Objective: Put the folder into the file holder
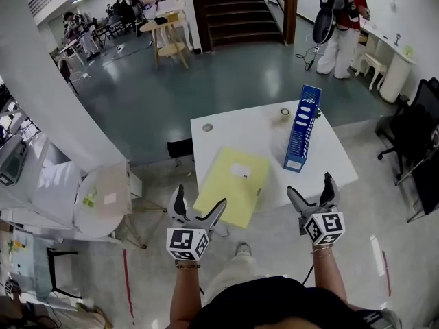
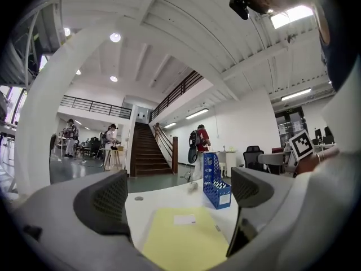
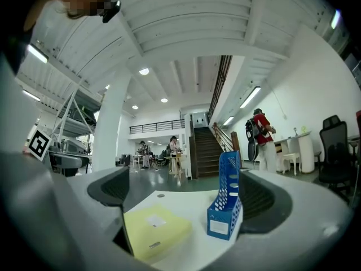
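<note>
A pale yellow folder (image 1: 233,185) lies flat on the white table (image 1: 233,132), its near corner hanging over the front edge. A blue file holder (image 1: 302,129) stands upright to the folder's right. My left gripper (image 1: 199,210) hovers open just short of the folder's near left corner, nothing between its jaws. Off the table's front right, my right gripper (image 1: 312,194) is open too and holds nothing. The left gripper view shows the folder (image 2: 183,239) ahead with the file holder (image 2: 215,180) beyond it. From the right gripper view, the folder (image 3: 155,230) sits left of the file holder (image 3: 225,208).
A small roll of tape (image 1: 285,112) sits at the table's far edge by a cable hole (image 1: 207,127). A round white side table (image 1: 103,197) stands at left and black office chairs (image 1: 411,132) at right. A person in red (image 1: 343,19) stands far off by the stairs.
</note>
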Tool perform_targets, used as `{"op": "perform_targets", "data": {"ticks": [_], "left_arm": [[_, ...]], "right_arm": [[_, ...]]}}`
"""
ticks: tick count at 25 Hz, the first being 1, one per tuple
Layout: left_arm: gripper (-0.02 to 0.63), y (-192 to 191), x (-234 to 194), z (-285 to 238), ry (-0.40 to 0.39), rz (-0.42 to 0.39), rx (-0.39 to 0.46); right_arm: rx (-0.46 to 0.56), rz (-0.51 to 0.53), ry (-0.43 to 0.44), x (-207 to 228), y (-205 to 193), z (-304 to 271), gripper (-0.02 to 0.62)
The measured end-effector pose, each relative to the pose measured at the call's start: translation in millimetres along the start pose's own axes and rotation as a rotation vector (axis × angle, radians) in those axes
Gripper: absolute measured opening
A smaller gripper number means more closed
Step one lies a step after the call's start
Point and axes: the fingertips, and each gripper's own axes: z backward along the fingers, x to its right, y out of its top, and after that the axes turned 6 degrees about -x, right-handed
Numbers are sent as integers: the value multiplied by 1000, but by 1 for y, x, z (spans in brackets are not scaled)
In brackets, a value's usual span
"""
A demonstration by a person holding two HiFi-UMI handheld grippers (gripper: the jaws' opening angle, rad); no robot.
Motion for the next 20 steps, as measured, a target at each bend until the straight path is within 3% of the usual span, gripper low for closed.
{"op": "perform_targets", "data": {"ticks": [20], "left_arm": [[561,-43,-60,-120,-94,11,-157]], "right_arm": [[-150,-109,-102,34,-63,-108,586]]}}
